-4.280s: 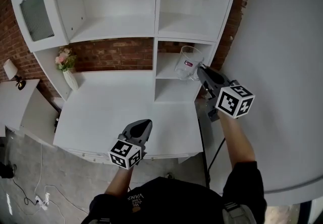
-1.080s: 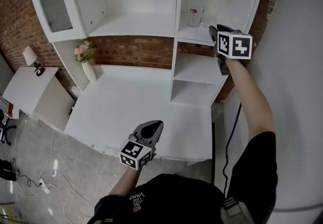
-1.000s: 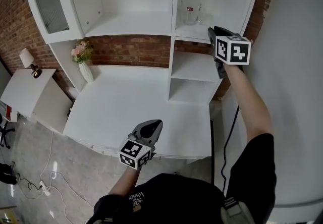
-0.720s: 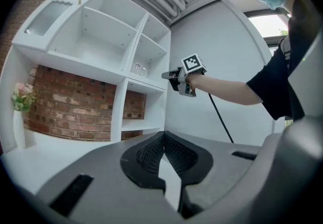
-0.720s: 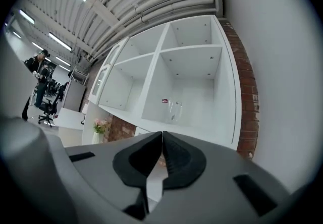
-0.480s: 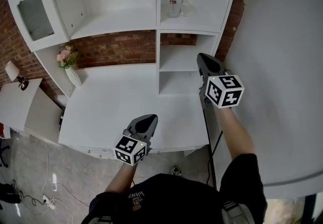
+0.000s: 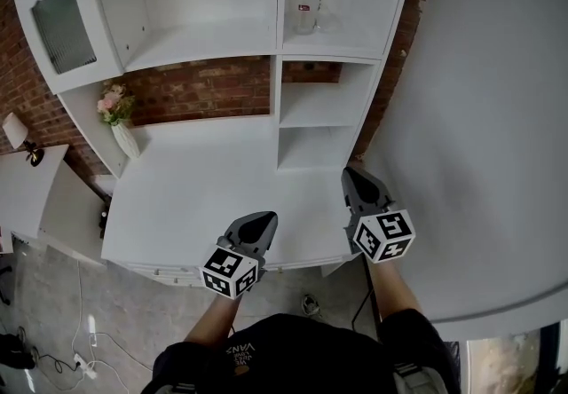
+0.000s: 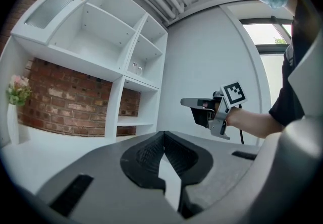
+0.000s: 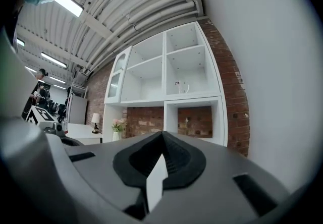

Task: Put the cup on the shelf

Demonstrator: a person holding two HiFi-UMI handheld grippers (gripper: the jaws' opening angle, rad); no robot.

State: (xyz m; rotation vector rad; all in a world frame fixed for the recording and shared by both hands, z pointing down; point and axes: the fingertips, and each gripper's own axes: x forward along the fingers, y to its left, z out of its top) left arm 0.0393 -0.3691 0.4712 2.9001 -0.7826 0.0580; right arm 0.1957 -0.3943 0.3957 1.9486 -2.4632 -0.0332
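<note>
The clear glass cup (image 7: 305, 16) with a red mark stands upright in the upper right compartment of the white shelf unit (image 7: 337, 48), with no gripper near it. It also shows small and far off as the cup (image 8: 135, 68) in the left gripper view and the cup (image 9: 180, 87) in the right gripper view. My right gripper (image 7: 357, 181) is low by the counter's front right corner, shut and holding nothing. Over the counter's front edge my left gripper (image 7: 258, 223) is likewise shut and holding nothing. Both pairs of jaws meet with nothing between them.
A white counter (image 7: 204, 193) runs under the shelves. A vase of pink flowers (image 7: 118, 117) stands at its back left. A glass-door cabinet (image 7: 51, 15) hangs at the upper left, a lamp (image 7: 19, 130) sits on a side table, and a white wall (image 7: 484, 117) fills the right.
My right gripper has dropped from beside the upper shelf down to the counter's front right corner. The cup stays on the shelf. The left gripper has barely moved.
</note>
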